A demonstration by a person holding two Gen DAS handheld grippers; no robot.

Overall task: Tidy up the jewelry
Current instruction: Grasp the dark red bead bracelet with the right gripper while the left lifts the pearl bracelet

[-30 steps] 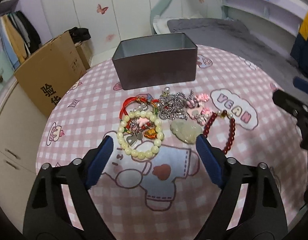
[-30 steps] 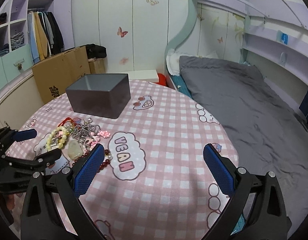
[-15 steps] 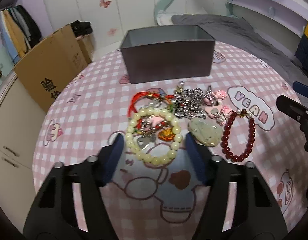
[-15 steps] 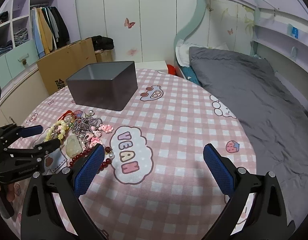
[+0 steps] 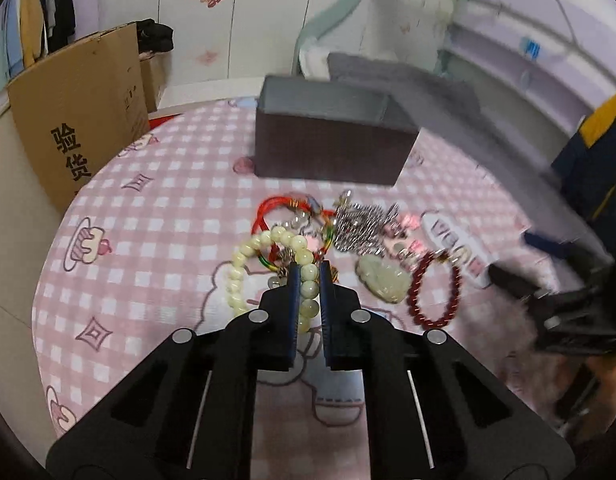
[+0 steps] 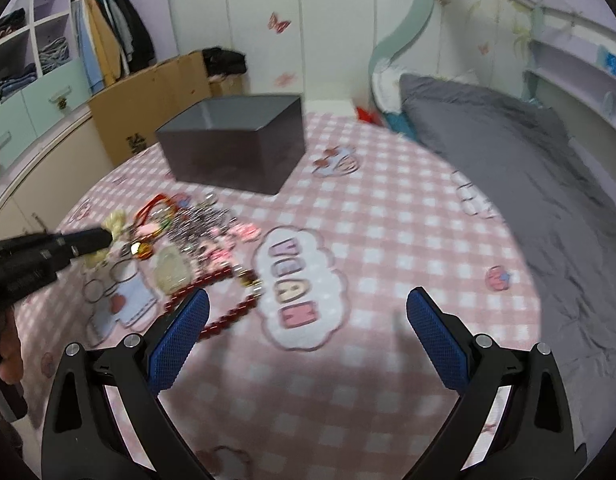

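On the pink checked tablecloth point(image 5: 156, 240): a heap of jewelry lies in front of a dark grey metal box point(image 5: 331, 148), near it but apart from it.
Left gripper point(image 5: 308, 276): its two blue-padded fingers are drawn together on the near side of the pale bead bracelet point(image 5: 248, 264), with several cream-green beads pinched between them.
Pale bead bracelet: the loop spreads up and to the left of the fingers, overlapping a red cord bracelet point(image 5: 268, 210); whether it is off the cloth cannot be told.
Silver chain point(image 5: 359, 224): bunched just right of the red cord, with small pink charms point(image 5: 407, 236) at its right edge.
Jade pendant point(image 5: 381, 278): flat on the cloth, just right of the left gripper's tips.
Dark red bead bracelet point(image 5: 431, 292): an oval loop just beside the pendant, on its right.
Right gripper point(image 6: 308, 320): fingers spread wide apart, holding nothing, above the "VEAN" cloud print point(image 6: 296, 288); its left finger point(image 6: 180, 336) sits over the near end of the dark red bead bracelet.
Metal box: open at the top; its inside is not visible.
Background: a cardboard carton point(image 5: 80, 112) beyond the table at left, a grey bed point(image 6: 507, 152) at right.
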